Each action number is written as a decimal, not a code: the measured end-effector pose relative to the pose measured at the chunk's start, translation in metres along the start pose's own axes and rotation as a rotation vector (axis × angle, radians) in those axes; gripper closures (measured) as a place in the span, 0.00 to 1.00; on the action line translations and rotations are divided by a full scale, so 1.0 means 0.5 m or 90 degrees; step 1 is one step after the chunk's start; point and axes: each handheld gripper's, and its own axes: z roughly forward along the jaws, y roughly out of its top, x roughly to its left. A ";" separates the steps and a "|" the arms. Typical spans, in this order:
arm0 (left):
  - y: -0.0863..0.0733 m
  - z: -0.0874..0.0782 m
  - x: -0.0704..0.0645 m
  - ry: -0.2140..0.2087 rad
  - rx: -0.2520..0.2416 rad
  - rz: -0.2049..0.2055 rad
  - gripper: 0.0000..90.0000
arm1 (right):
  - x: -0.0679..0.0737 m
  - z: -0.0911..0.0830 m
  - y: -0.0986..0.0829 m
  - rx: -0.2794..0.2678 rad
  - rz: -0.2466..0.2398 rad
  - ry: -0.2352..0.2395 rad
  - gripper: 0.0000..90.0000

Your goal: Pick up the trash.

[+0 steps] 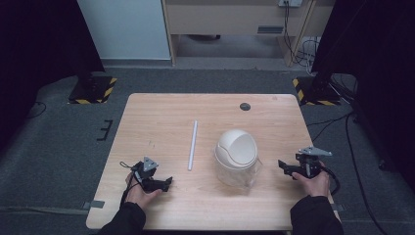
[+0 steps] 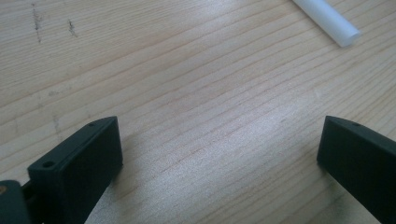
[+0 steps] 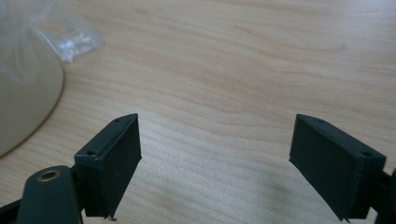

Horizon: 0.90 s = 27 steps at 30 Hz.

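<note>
A small cream bin (image 1: 236,155) with a domed swing lid and a clear plastic liner stands right of the table's middle. A thin white tube (image 1: 193,145) lies lengthwise to its left; its near end (image 2: 329,21) shows in the left gripper view. My left gripper (image 1: 168,183) rests low over the wood near the front left, open, with nothing between its jaws (image 2: 219,149). My right gripper (image 1: 283,165) sits near the right edge, pointing toward the bin, open and empty (image 3: 215,154). The bin's base (image 3: 25,93) and crinkled liner (image 3: 70,39) appear at the left of the right gripper view.
The light wooden table (image 1: 161,112) has a dark round cable hole (image 1: 245,106) near its far edge. Grey carpet surrounds it, with two black stands on striped bases (image 1: 92,89) at the far corners and cables (image 1: 342,122) on the right.
</note>
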 end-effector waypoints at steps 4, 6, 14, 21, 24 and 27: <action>0.000 0.000 0.001 -0.001 0.000 0.001 0.00 | -0.001 -0.011 0.009 -0.020 0.007 0.000 0.19; 0.001 0.001 0.001 -0.002 0.000 0.001 0.00 | 0.000 -0.016 0.014 -0.028 0.009 -0.002 0.19; 0.001 0.001 0.002 -0.003 0.000 0.003 0.00 | 0.004 -0.032 0.027 -0.048 0.016 0.002 0.19; 0.001 0.001 0.002 -0.004 0.000 0.005 0.00 | 0.008 -0.050 0.046 -0.082 0.017 0.002 0.19; 0.001 0.001 0.002 -0.004 0.000 0.004 0.00 | 0.012 -0.059 0.060 -0.098 0.013 -0.002 0.19; 0.001 0.001 0.002 -0.004 0.000 0.004 0.00 | 0.015 -0.069 0.074 -0.115 0.007 -0.004 0.19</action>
